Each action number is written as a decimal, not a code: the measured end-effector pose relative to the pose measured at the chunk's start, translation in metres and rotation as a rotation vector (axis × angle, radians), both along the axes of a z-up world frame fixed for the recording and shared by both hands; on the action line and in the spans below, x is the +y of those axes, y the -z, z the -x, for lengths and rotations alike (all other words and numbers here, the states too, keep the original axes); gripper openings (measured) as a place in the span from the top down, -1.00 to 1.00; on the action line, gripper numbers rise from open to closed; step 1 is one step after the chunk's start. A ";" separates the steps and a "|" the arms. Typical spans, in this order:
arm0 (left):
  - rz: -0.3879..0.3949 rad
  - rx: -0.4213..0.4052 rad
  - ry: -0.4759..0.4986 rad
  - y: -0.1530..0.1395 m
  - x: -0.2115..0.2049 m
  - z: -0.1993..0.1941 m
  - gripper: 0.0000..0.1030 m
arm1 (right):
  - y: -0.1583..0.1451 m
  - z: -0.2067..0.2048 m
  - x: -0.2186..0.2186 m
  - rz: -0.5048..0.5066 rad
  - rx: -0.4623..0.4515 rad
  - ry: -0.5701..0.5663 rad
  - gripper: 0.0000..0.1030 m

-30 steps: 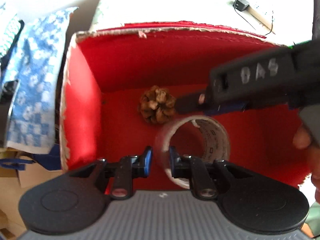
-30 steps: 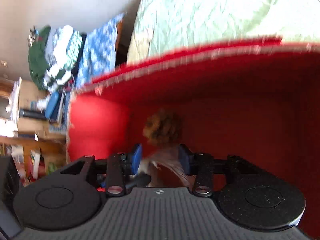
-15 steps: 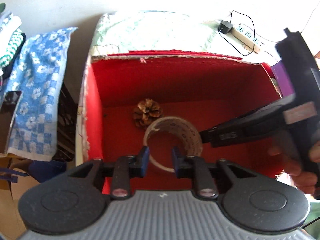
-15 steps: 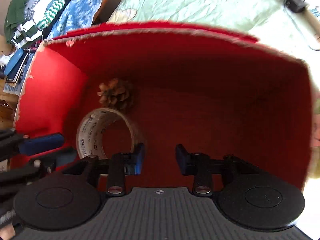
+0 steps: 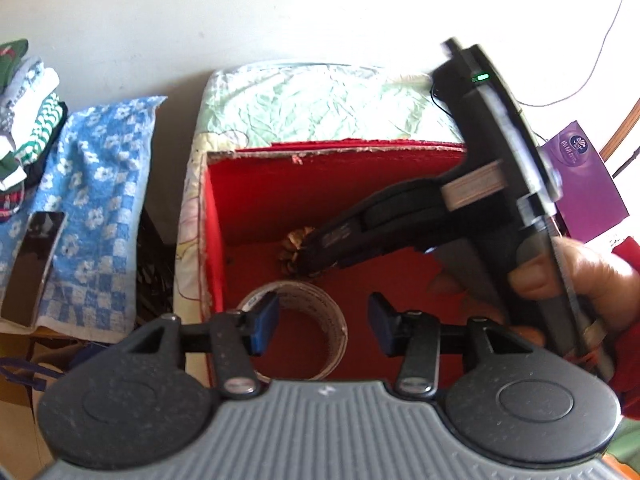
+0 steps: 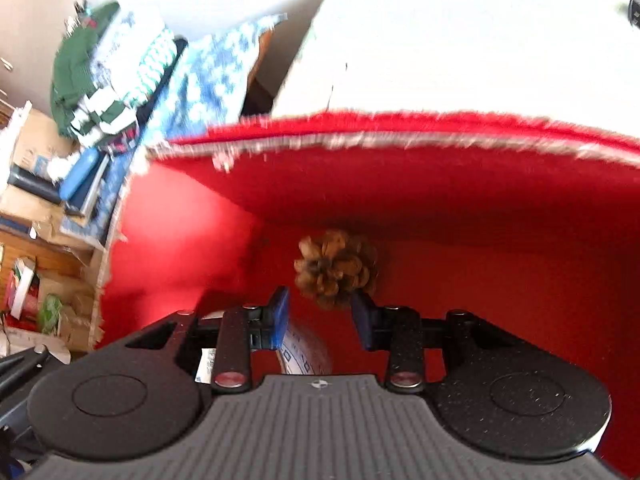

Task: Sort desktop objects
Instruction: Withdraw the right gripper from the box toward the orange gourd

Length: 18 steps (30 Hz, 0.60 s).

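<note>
Two items lie in the red felt-lined box (image 5: 256, 200): a ring-shaped tape roll (image 5: 304, 320) directly below the left gripper (image 5: 323, 323), jaws apart, and a scaly brown pine cone (image 6: 336, 268) just ahead of the right gripper (image 6: 322, 322), jaws apart, empty.
</note>
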State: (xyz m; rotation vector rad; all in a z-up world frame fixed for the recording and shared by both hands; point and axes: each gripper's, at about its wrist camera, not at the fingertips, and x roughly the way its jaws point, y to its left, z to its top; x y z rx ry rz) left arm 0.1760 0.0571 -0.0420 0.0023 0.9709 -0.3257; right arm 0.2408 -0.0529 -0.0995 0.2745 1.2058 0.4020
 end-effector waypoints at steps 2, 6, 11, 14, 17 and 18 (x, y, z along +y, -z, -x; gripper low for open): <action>0.014 -0.011 0.005 -0.002 0.002 0.005 0.04 | -0.005 0.004 -0.010 -0.010 -0.018 0.017 0.28; 0.043 -0.065 0.052 -0.013 0.003 0.027 0.04 | -0.021 0.015 -0.026 0.050 -0.115 0.014 0.47; 0.018 -0.137 0.153 -0.022 -0.006 0.078 0.01 | -0.050 0.057 -0.059 -0.093 -0.221 -0.002 0.50; 0.043 -0.126 0.203 -0.019 -0.008 0.106 -0.07 | -0.073 0.098 -0.072 -0.113 -0.320 -0.042 0.49; 0.074 -0.096 0.238 -0.012 -0.018 0.124 -0.09 | -0.089 0.133 -0.082 -0.121 -0.389 -0.076 0.49; 0.085 -0.080 0.248 -0.008 -0.025 0.127 -0.09 | -0.090 0.141 -0.088 -0.125 -0.391 -0.083 0.49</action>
